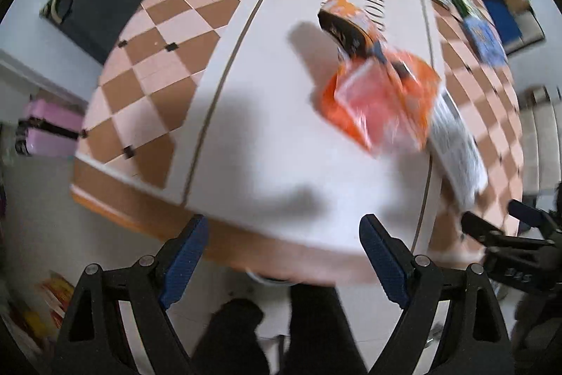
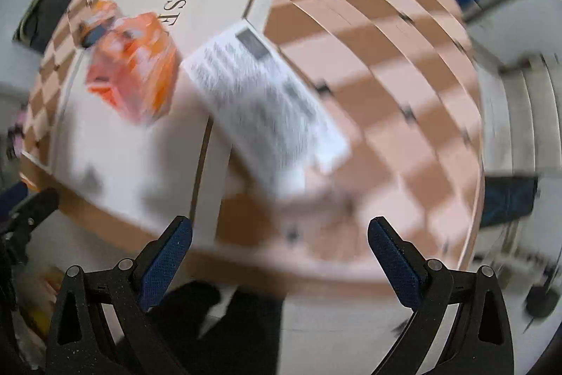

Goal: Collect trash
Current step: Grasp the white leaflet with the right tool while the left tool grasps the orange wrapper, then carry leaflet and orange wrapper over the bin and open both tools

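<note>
Checkered tablecloth (image 1: pixel 147 65) with a white runner covers the table, both grippers high above it. Largest trash, the printed sheet (image 2: pixel 260 108), lies diagonally ahead of the right gripper (image 2: pixel 280 257), long axis running away up-left. Orange wrapper (image 1: pixel 383 97) lies ahead-right of the left gripper (image 1: pixel 282 257), roughly between both. Both tongs stand released, empty.
</note>
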`<state>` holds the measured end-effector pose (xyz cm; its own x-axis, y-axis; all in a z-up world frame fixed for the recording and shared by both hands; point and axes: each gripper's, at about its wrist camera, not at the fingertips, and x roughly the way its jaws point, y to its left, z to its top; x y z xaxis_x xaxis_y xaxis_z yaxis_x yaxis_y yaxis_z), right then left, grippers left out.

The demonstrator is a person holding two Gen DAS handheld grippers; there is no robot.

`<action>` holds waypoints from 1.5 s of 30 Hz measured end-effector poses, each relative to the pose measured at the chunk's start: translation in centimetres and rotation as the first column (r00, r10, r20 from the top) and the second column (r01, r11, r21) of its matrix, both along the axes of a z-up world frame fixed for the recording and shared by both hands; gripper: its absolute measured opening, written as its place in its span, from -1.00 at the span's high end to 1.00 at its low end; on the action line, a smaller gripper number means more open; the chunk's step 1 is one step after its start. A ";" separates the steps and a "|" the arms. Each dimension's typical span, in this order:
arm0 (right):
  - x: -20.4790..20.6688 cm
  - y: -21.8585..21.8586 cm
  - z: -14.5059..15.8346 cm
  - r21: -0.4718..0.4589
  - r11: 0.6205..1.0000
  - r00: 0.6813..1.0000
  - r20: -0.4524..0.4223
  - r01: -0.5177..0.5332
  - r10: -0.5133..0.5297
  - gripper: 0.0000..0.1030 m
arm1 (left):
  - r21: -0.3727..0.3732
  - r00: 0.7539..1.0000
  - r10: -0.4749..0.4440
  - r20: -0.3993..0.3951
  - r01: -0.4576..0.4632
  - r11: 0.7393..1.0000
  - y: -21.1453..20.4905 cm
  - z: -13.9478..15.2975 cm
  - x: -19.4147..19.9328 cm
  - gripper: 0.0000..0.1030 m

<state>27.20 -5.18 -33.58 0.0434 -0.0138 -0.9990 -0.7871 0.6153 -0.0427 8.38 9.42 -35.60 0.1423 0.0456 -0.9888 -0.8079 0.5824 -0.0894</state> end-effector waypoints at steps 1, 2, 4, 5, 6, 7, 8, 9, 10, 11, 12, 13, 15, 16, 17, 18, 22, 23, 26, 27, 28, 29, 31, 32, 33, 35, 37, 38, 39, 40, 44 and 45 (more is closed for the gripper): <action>0.7 1.1 -0.6 -0.009 0.999 0.999 -0.007 -0.032 0.032 -0.97 | -0.015 1.000 0.025 0.000 -0.025 1.000 0.5 -0.1 0.5 -0.68; 1.6 2.7 -1.6 -0.018 0.996 0.996 -0.025 -0.084 0.083 -0.96 | -0.024 0.999 0.041 0.001 -0.041 0.999 0.8 -0.1 0.9 -0.68; 2.4 4.6 -2.7 -0.026 0.989 0.989 -0.044 -0.145 0.144 -0.96 | -0.038 0.997 0.081 -0.009 -0.082 0.996 1.2 -0.9 1.9 -0.68; 2.8 5.7 -3.2 -0.021 0.983 0.981 -0.065 -0.184 0.182 -0.96 | -0.046 0.996 0.091 -0.010 -0.092 0.995 1.4 -1.3 2.3 -0.68; 3.1 6.3 -3.5 -0.017 0.980 0.977 -0.075 -0.199 0.198 -0.96 | -0.052 0.995 0.100 -0.014 -0.101 0.994 1.5 -1.6 2.7 -0.68; 3.4 6.7 -3.7 -0.013 0.977 0.974 -0.083 -0.213 0.211 -0.92 | -0.054 0.994 0.109 -0.015 -0.110 0.993 1.8 -2.0 3.2 -0.68; 3.7 7.1 -3.9 -0.010 0.973 0.969 -0.092 -0.229 0.227 -0.83 | -0.057 0.993 0.117 -0.014 -0.117 0.991 2.1 -2.3 3.6 -0.68; 3.9 7.1 -3.8 -0.007 0.971 0.968 -0.087 -0.238 0.236 -0.70 | -0.059 0.992 0.122 -0.011 -0.123 0.991 2.3 -2.5 4.0 -0.68; 4.1 7.0 -3.6 -0.017 0.971 0.968 -0.085 -0.240 0.237 -0.61 | -0.060 0.992 0.126 -0.008 -0.126 0.990 2.5 -2.7 4.4 -0.68; 4.5 6.6 -3.3 -0.023 0.969 0.967 -0.072 -0.245 0.243 -0.61 | -0.062 0.991 0.130 -0.003 -0.130 0.990 2.7 -2.8 4.7 -0.68; 5.3 6.2 -2.9 -0.014 0.975 0.973 -0.065 -0.223 0.222 -0.61 | -0.072 0.991 0.135 0.009 -0.134 0.988 3.0 -3.0 5.3 -0.68; 6.4 5.4 -2.6 -0.013 0.983 0.982 -0.054 -0.181 0.180 -0.61 | -0.079 0.991 0.135 0.021 -0.133 0.988 3.2 -3.1 5.8 -0.68; 9.5 3.4 -2.0 -0.014 0.998 0.998 -0.028 -0.054 0.054 -0.61 | -0.084 0.991 0.127 0.045 -0.123 0.989 3.5 -3.3 6.9 -0.68; 10.6 2.9 -2.0 -0.016 1.000 1.000 -0.022 -0.005 0.004 -0.61 | -0.079 0.992 0.114 0.057 -0.110 0.991 3.5 -3.5 7.9 -0.68; 11.8 2.3 -2.2 -0.021 0.999 0.999 -0.027 0.038 -0.039 -0.62 | -0.078 0.992 0.105 0.062 -0.100 0.992 3.5 -3.6 8.5 -0.68; 12.8 1.9 -2.6 -0.033 0.997 0.996 -0.047 0.074 -0.075 -0.66 | -0.071 0.994 0.087 0.064 -0.083 0.994 3.5 -4.0 9.5 -0.67; 13.4 2.8 -2.4 -0.042 0.998 0.998 -0.031 0.056 -0.057 -0.69 | -0.022 0.997 0.040 0.072 -0.038 0.999 3.7 -4.5 12.2 0.08; 13.2 3.2 -2.4 -0.039 0.998 0.998 -0.023 0.051 -0.052 -0.67 | 0.002 0.997 0.031 0.072 -0.031 1.000 3.7 -4.3 12.7 0.26; 13.1 3.2 -2.2 -0.013 0.997 0.997 -0.028 0.073 -0.074 -0.60 | 0.038 0.998 0.000 0.069 -0.003 0.999 4.0 -3.5 13.6 0.51; 12.7 2.8 -2.0 -0.007 0.997 0.997 -0.024 0.078 -0.078 -0.59 | 0.054 0.998 -0.011 0.064 0.008 0.998 4.0 -3.2 13.6 0.60; 12.4 2.4 -1.8 -0.004 0.997 0.997 -0.019 0.078 -0.078 -0.59 | 0.072 0.998 -0.024 0.060 0.020 0.997 3.9 -2.8 13.7 0.69; 12.2 2.4 -1.8 -0.003 0.997 0.997 -0.014 0.079 -0.079 -0.59 | 0.087 0.998 -0.036 0.057 0.031 0.996 3.9 -2.4 13.9 0.74; 11.9 1.8 -1.3 0.007 0.995 0.995 -0.023 0.097 -0.096 -0.59 | 0.121 0.997 -0.054 0.050 0.048 0.991 3.8 -1.4 14.1 0.81; 11.4 1.3 -1.0 0.020 0.994 0.994 -0.022 0.109 -0.108 -0.58 | 0.137 0.997 -0.066 0.052 0.058 0.989 2.6 -0.8 14.2 0.82; 10.5 0.6 -1.1 0.030 0.993 0.993 -0.016 0.116 -0.115 -0.58 | 0.160 0.996 -0.078 0.044 0.070 0.985 2.4 -0.4 14.3 0.83; 9.8 -0.1 0.2 0.062 0.988 0.990 -0.012 0.139 -0.139 -0.58 | 0.196 0.993 -0.109 0.048 0.098 0.976 1.8 0.9 13.6 0.83; 9.4 -0.7 1.2 0.089 0.983 0.987 -0.017 0.161 -0.160 -0.58 | 0.233 0.989 -0.142 0.036 0.130 0.964 0.9 2.5 11.0 0.84; 8.8 -1.0 1.9 0.105 0.979 0.985 -0.011 0.172 -0.172 -0.58 | 0.243 0.987 -0.155 0.042 0.141 0.960 0.3 3.2 10.2 0.84; 8.5 -1.4 2.5 0.122 0.976 0.983 -0.003 0.183 -0.184 -0.58 | 0.251 0.985 -0.166 0.046 0.149 0.956 -0.2 4.2 8.3 0.84; 8.0 -1.8 3.3 0.141 0.970 0.980 0.000 0.197 -0.198 -0.58 | 0.267 0.982 -0.186 0.042 0.168 0.949 -0.7 4.9 7.0 0.84; 3.8 -3.3 6.4 0.210 0.943 0.964 0.011 0.257 -0.265 -0.58 | 0.285 0.971 -0.233 0.051 0.210 0.935 -2.9 6.9 2.3 0.84; 2.5 -3.9 6.8 0.221 0.939 0.962 0.014 0.264 -0.274 -0.58 | 0.282 0.967 -0.247 0.058 0.222 0.933 -3.3 7.2 0.6 0.84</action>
